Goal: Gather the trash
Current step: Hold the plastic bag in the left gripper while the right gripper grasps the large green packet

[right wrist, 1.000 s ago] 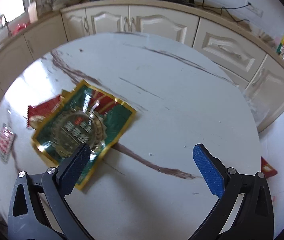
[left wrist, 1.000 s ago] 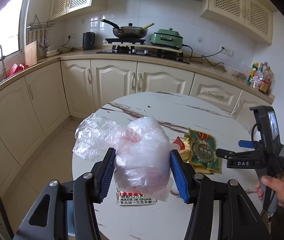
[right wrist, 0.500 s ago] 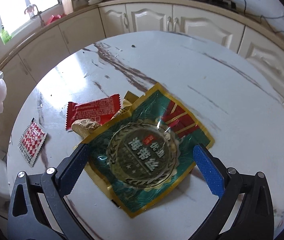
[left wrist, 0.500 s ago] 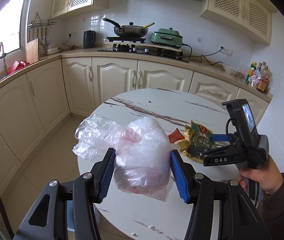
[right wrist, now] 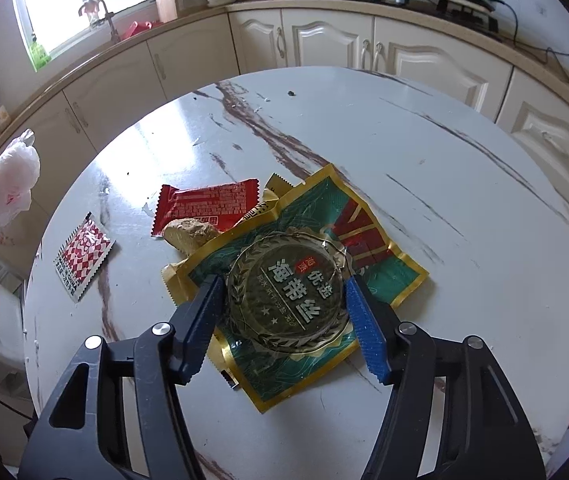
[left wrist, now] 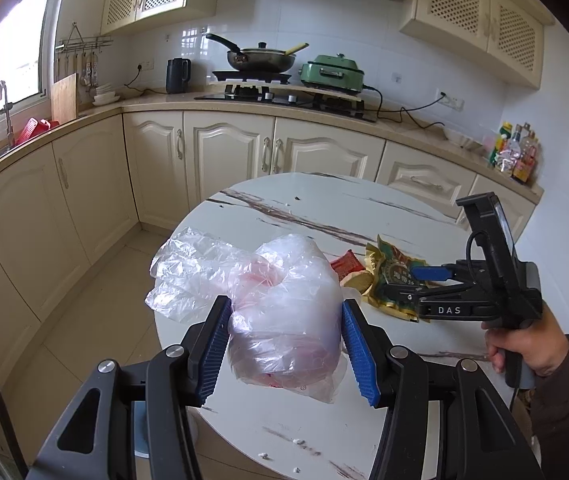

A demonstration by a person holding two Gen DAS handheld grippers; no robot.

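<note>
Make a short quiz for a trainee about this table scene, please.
1. True or false: the left gripper is clamped on a plastic bag.
2. Which lies under the right gripper? A) green packet B) red wrapper C) checkered sachet
3. What tan food scrap lies against the red wrapper?

Key: 1 true. 2 A. 3 a biscuit piece.

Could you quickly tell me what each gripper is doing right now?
Left gripper: shut on the plastic bag.
Right gripper: fingers closing around the green packet.
</note>
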